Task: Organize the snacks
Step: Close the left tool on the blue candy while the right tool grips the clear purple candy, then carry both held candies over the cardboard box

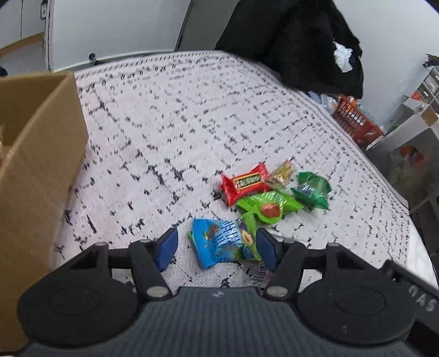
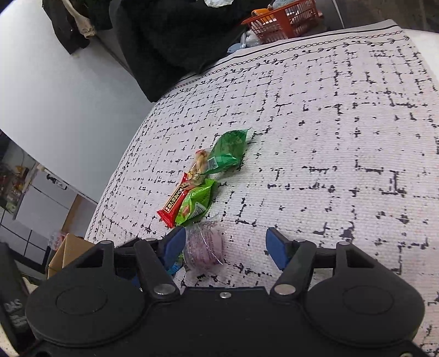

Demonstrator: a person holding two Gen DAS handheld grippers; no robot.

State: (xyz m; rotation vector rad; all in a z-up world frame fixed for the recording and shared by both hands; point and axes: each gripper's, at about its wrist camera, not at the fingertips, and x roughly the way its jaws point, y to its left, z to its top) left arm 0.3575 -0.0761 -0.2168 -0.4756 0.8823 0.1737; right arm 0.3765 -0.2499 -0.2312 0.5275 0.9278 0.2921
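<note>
A blue snack packet (image 1: 219,243) lies on the patterned tablecloth (image 1: 164,123) between the fingers of my left gripper (image 1: 216,244). Its right edge is at the right pad; the left pad stands apart, so the gripper is open. My right gripper (image 2: 226,244) is open around a purple snack in a clear wrapper (image 2: 204,248), which lies close to its left finger with a wide gap to the right one. Beyond them lie a red packet (image 1: 244,182) (image 2: 175,201), a light green packet (image 1: 263,204) (image 2: 196,201), a dark green packet (image 1: 311,190) (image 2: 226,152) and a small yellowish candy (image 1: 282,171) (image 2: 199,167).
An open cardboard box (image 1: 35,153) stands at the left of the table, close to my left gripper. Black clothing (image 1: 296,41) hangs behind the table's far edge. An orange basket (image 1: 356,120) (image 2: 285,19) sits off the table beyond it.
</note>
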